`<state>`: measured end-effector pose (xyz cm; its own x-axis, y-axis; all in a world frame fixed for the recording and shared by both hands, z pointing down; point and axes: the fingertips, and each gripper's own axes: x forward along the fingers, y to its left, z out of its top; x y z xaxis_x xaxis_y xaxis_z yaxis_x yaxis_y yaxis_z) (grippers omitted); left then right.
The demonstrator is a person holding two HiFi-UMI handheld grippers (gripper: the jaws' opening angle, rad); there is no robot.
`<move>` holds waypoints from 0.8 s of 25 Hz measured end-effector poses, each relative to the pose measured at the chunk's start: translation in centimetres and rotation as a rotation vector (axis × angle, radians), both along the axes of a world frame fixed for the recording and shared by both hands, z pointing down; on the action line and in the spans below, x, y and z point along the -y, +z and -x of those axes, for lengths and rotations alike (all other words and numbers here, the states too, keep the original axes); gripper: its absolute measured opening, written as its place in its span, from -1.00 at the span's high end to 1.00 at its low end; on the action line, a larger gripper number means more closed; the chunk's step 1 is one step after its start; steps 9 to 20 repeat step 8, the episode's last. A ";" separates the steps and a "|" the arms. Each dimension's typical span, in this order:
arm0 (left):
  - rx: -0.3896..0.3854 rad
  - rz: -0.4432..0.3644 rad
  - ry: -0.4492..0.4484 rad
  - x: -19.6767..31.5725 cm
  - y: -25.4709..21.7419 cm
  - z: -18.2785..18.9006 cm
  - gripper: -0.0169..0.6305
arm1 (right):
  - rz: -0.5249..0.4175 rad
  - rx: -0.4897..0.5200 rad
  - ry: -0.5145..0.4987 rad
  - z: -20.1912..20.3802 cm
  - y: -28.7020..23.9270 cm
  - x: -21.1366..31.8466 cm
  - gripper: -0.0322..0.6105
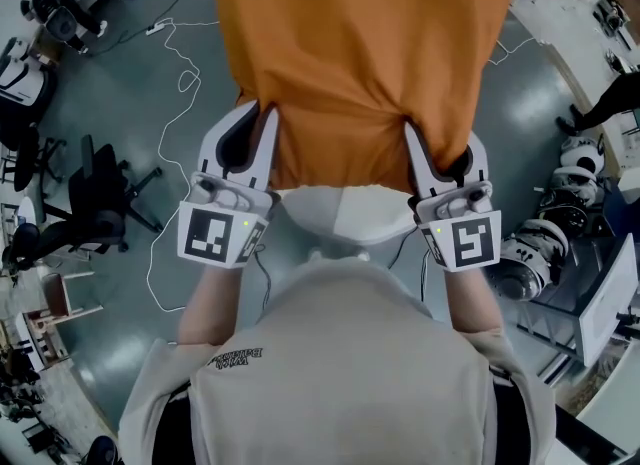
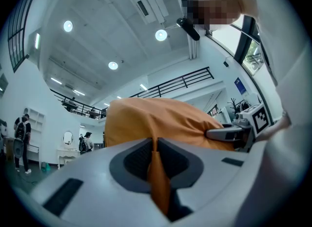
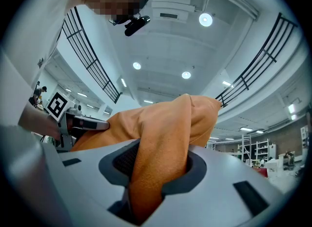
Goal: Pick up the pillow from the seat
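Edges and room: in the head view the grey floor (image 1: pixel 150 93) is open around me at the left and centre. Office chairs (image 1: pixel 100 193) stand at the left edge, a loose cable (image 1: pixel 180 63) lies at upper left, and a white bench (image 1: pixel 590 33) with equipment runs down the right edge.

Task item: the pillow (image 1: pixel 365 63) is plain orange fabric, soft and creased. It fills the upper centre of the frame, raised in front of me. The white seat (image 1: pixel 345 215) shows just under its lower edge.

Grip: my left hand-held gripper (image 1: pixel 258 111) holds the pillow's lower left corner, its jaws nearly together on a thin fold of the cloth. My right hand-held gripper (image 1: pixel 440 143) holds the lower right corner, its jaws a little wider and clamped on a thicker bunch of fabric.

Differences between views: both gripper views look upward and show ceiling lights (image 2: pixel 161 35) and a balcony railing (image 3: pixel 90 67), which the head view lacks. Each also shows the opposite hand-held gripper biting the pillow. Only the head view shows the seat and floor.
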<state>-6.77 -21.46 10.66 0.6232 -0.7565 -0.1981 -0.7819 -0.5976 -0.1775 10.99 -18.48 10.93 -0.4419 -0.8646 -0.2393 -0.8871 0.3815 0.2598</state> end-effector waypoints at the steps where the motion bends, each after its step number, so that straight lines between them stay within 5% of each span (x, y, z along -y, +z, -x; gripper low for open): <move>1: -0.001 -0.001 0.000 -0.2 0.0 -0.1 0.82 | -0.001 0.001 0.001 -0.1 0.0 -0.2 0.46; 20: 0.001 -0.012 0.004 -0.9 -0.3 -0.1 0.82 | -0.006 0.017 0.009 -0.2 -0.2 -1.2 0.44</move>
